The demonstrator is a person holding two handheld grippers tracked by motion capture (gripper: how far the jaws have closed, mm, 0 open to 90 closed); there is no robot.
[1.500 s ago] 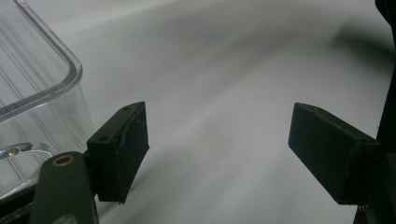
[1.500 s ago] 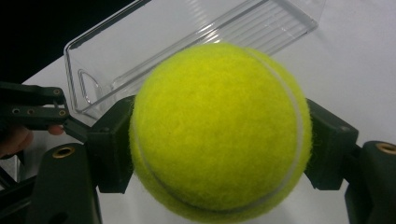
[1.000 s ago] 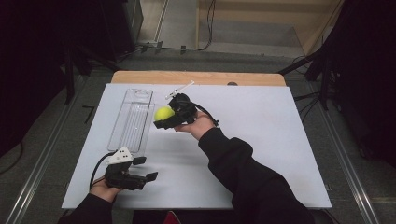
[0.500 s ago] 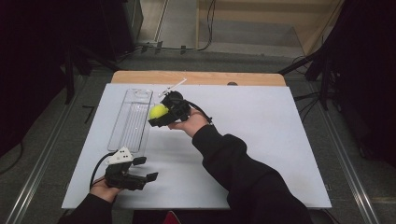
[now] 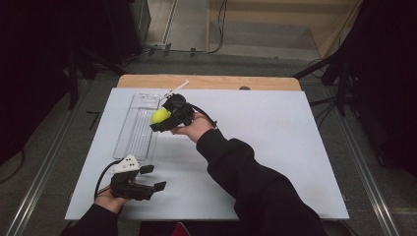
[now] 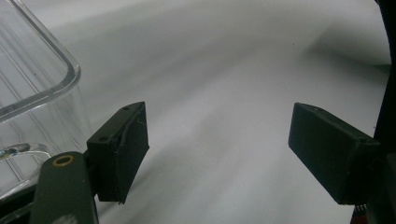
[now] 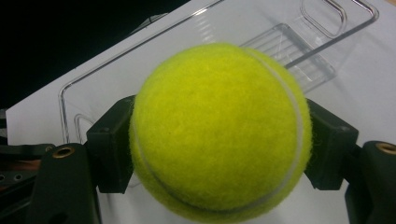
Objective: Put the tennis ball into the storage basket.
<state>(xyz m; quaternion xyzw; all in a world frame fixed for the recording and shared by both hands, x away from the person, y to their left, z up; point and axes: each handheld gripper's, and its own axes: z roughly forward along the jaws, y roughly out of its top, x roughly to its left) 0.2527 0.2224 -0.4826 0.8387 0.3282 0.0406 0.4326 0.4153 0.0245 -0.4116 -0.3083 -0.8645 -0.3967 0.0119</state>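
Yellow-green felt of a tennis ball (image 7: 219, 130) bulges between the right gripper's (image 5: 164, 119) jaws, which clamp it on both sides above the right edge of a clear plastic tray (image 5: 139, 129). Near the white table's (image 5: 275, 142) front edge, the left gripper (image 5: 150, 178) rests with jaws spread wide and empty.

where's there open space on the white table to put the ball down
The widest bare patch of the white table top is right of the black sleeve, out to the right edge. A smaller one lies between the clear plastic tray and that sleeve. The left side is crowded: tray, open left tongs, and right tongs holding the yellow-green tennis ball.
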